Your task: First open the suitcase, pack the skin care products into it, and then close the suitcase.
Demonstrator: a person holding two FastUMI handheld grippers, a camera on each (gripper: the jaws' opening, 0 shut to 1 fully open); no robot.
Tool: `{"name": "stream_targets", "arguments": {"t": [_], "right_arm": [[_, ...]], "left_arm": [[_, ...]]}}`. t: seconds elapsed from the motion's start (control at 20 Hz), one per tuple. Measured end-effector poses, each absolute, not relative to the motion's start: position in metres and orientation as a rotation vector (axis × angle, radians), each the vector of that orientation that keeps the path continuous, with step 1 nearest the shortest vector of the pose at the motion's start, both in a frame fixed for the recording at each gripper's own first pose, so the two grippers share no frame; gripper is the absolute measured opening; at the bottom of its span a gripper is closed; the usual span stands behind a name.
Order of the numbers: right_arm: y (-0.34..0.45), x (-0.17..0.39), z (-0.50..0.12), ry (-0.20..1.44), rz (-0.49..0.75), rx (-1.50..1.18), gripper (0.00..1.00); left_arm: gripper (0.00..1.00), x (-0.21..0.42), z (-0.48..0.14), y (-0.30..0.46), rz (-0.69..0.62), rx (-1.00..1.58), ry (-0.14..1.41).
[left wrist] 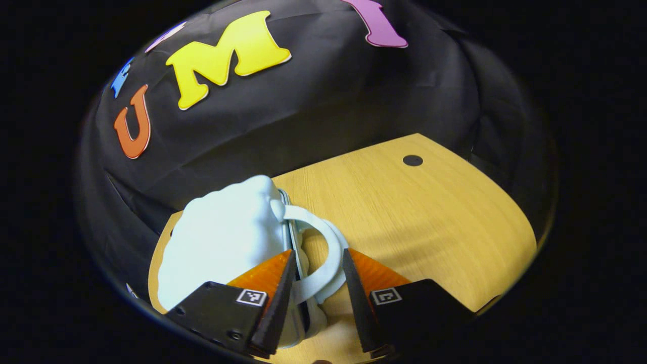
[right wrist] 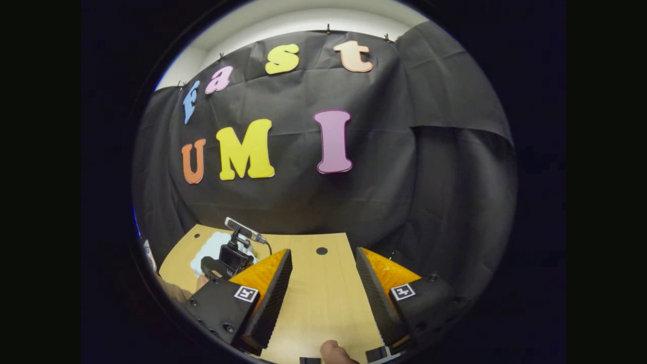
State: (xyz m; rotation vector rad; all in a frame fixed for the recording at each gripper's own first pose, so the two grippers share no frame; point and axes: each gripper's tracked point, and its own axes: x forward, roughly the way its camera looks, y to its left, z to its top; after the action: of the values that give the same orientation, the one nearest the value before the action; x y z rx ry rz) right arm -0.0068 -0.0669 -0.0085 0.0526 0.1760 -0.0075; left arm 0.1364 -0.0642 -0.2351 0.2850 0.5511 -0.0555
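Note:
A pale blue, cloud-shaped suitcase [left wrist: 222,242] lies on the wooden table [left wrist: 429,212] with its two halves together, its seam and white loop handle [left wrist: 331,240] facing me. My left gripper [left wrist: 318,251] is open, its fingers standing either side of the handle; one finger overlaps the seam edge. In the right gripper view the suitcase [right wrist: 212,247] sits at the table's far left, with the left gripper [right wrist: 230,260] over it. My right gripper [right wrist: 323,250] hangs open above the middle of the table [right wrist: 323,303], holding nothing.
A black round spot [left wrist: 412,160] marks the table near its far edge, and the black cloth wall rises right behind. A hand [right wrist: 333,351] shows at the bottom of the right gripper view and a sleeve [right wrist: 174,290] at the left.

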Motion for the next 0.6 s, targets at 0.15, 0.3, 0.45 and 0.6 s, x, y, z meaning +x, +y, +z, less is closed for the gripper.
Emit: {"name": "stream_targets", "arguments": {"t": [0.15,0.3,0.45,0.6], "right_arm": [[-0.060,-0.003,-0.001,0.158,-0.002,0.069,0.77],[-0.043,0.003,0.012,0.110,-0.016,0.050,0.76],[-0.009,0.006,0.019,0.094,-0.025,0.056,0.77],[0.037,0.006,0.026,0.052,-0.001,0.070,0.77]], "left_arm": [[0.94,0.128,-0.172,-0.064,-0.065,0.184,0.437],[0.99,0.102,-0.093,-0.046,-0.062,0.081,0.306],[0.99,0.060,-0.024,-0.003,-0.032,0.047,0.185],[0.98,0.023,0.019,0.040,-0.009,0.054,0.095]]}}
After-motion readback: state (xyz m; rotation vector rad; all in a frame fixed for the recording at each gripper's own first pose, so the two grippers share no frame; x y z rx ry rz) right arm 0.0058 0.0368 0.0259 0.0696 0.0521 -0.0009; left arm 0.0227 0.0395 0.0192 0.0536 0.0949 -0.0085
